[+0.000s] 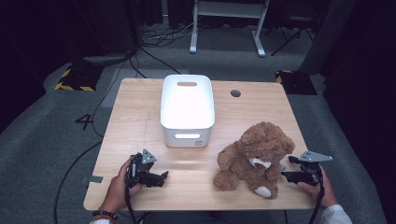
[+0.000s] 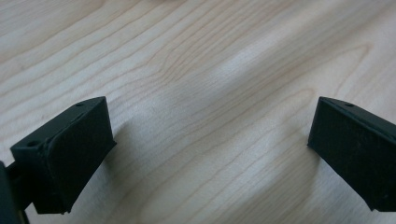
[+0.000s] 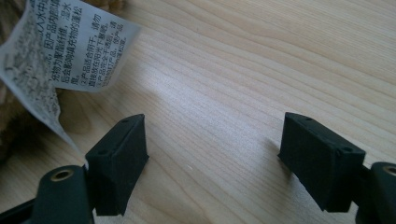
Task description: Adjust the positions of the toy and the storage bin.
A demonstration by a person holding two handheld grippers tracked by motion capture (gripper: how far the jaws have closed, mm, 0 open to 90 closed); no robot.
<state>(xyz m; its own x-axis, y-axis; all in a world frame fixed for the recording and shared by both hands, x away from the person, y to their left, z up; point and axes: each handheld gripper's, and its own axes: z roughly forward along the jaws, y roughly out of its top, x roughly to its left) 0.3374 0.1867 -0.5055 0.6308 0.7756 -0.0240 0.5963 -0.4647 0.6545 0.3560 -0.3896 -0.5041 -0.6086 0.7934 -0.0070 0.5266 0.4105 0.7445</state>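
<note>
Item: brown teddy bear; seated upright on the near right part of the desk, facing the person; long axis roughly vertical, head above, legs spread toward the near edge; a white printed care label hangs from its flank, seen in the right gripper view at upper left, just beyond the jaws.

Right hand-held gripper: low over the desk just beside the bear's right-hand flank, jaws pointing toward it; jaws spread wide, nothing between them but bare wood; the bear lies ahead and slightly to the left of this gripper's own line; clearly the nearer of the two.

Left hand-held gripper: near left part of the desk, well apart from the bear, jaws pointing toward it across open wood; jaws wide apart, holding nothing.

Container: white plastic bin with handle cut-outs, standing at the middle of the desk toward the far side, behind and left of the bear; interior glare-washed, no contents discernible.

Judgement: the bear likely goes into the bin; the right gripper is best placed to close on it first, the left to support from the opposite flank.
</note>
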